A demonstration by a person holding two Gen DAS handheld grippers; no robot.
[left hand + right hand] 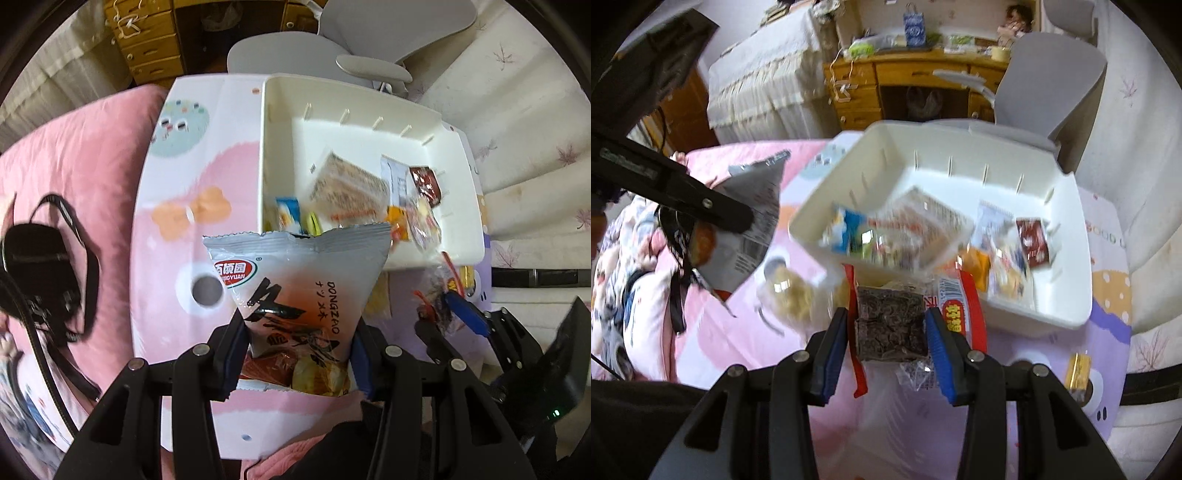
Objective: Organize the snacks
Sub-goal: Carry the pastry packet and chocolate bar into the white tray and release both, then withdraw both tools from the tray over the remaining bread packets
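Silver jujube bag (295, 291) lengthwise in left claw (295, 354), top toward bin (436, 254); seaweed packet (890, 325) in right claw (886, 354).

Your left wrist camera looks forward and down along the left tool (295, 354), close over the patterned pink-and-white surface (192, 177), facing the open white plastic bin (461, 206). Your right wrist camera looks along the right tool (886, 343) at the same bin (1071, 302) from the right. Both views share bin, surface (746, 332) and grey office chair (388, 33) (1052, 85).
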